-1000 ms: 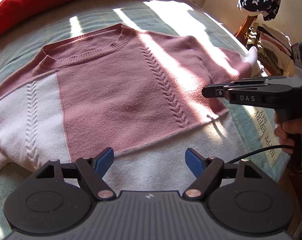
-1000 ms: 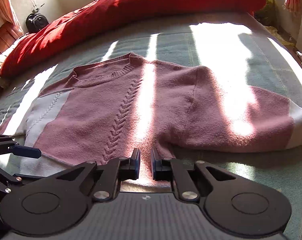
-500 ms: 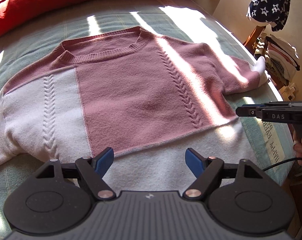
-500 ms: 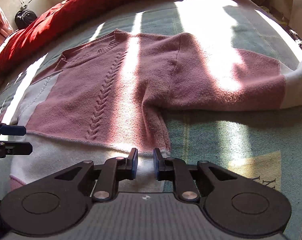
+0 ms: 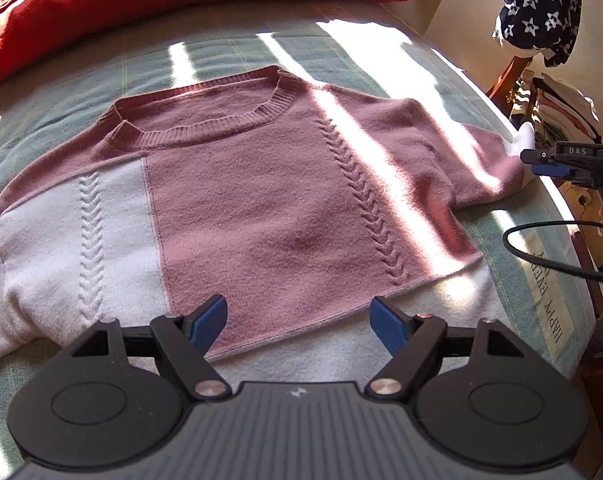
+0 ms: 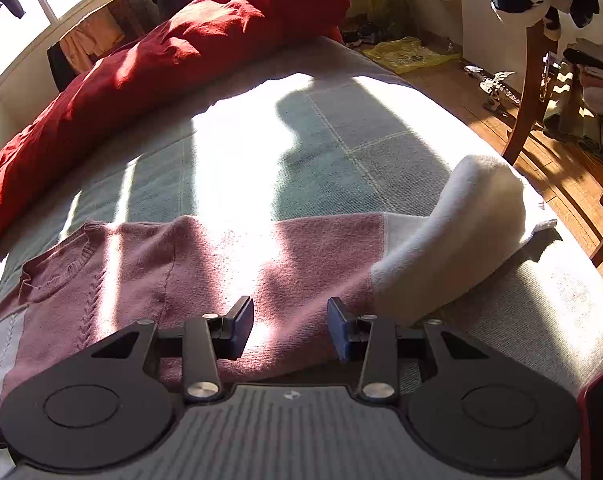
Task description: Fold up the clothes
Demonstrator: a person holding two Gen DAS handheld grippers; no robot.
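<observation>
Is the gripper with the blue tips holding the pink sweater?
No, the left gripper has its jaws wide apart above the pink and white knitted sweater, gripping nothing.

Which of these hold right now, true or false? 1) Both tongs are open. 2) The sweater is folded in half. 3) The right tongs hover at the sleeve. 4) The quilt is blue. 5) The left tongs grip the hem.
1) True: the left tongs and right tongs both stand apart.
2) False: the sweater lies spread flat on the bed.
3) True: they sit just over the sleeve, near its white cuff.
4) False: the quilt is red.
5) False: they are open above the hem, holding nothing.
</observation>
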